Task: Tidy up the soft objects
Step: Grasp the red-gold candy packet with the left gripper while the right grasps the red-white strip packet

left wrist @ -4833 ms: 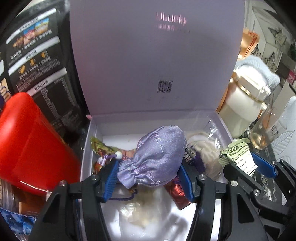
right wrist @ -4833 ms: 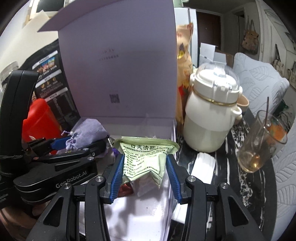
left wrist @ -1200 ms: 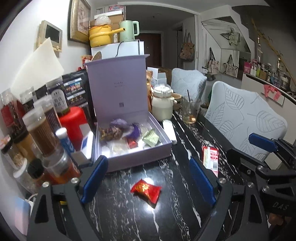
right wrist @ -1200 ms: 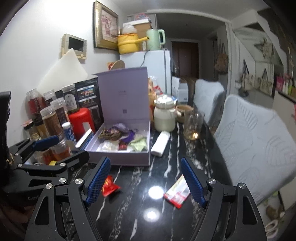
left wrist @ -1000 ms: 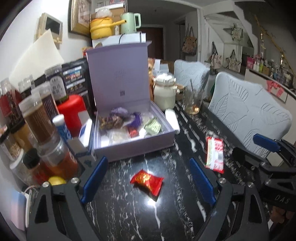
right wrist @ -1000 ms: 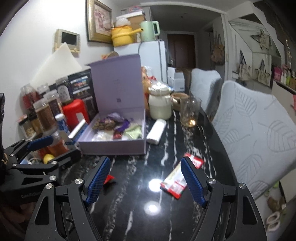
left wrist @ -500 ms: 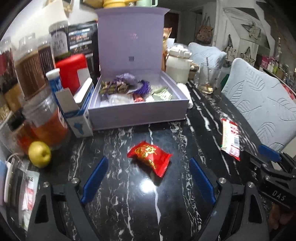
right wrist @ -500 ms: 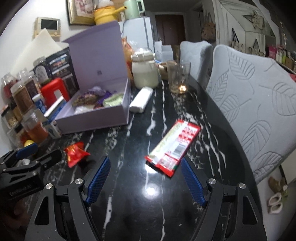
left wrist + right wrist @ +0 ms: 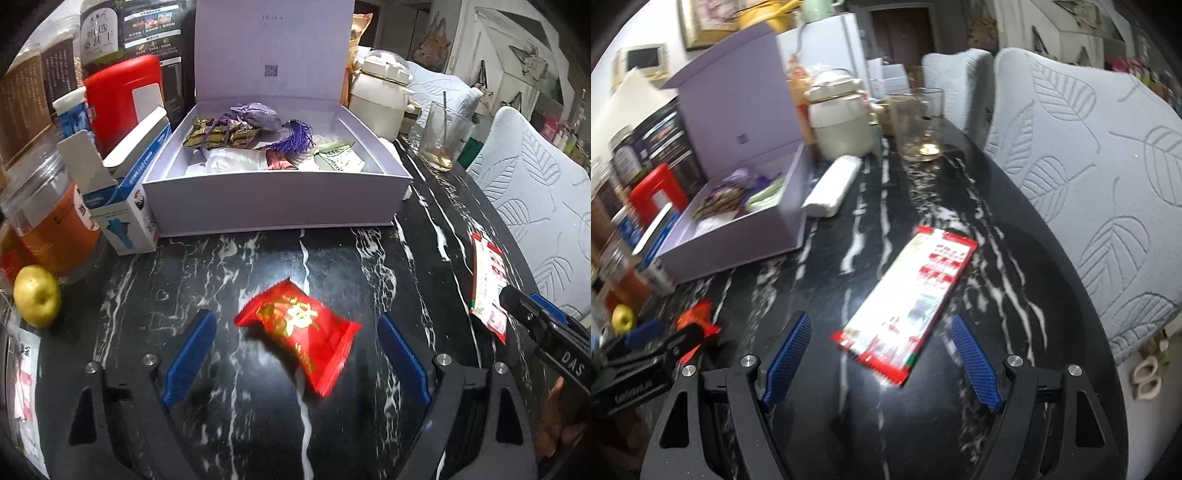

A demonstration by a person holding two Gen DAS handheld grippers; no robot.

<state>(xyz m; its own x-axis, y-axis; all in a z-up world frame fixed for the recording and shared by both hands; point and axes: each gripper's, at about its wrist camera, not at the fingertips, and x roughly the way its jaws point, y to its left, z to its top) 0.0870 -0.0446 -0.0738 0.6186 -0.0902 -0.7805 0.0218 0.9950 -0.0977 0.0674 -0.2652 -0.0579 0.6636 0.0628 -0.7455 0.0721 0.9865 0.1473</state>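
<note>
The red packet point(image 9: 299, 332) lies on the table point(image 9: 229, 266) in front of the box point(image 9: 273, 199), centred between the left gripper's point(image 9: 295, 354) wide, empty jaws, long axis slanting across them. The right gripper point(image 9: 879, 358), equally open and empty, straddles the striped sachet point(image 9: 916, 299) farther from the box.

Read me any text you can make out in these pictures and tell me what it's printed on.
"DAS": right tool's black body.
Gold characters on the red packet: blurred.
Faint print and QR code inside the purple box lid: too small.
Dark jar label: unreadable.
Long red-white packet: blurred.
</note>
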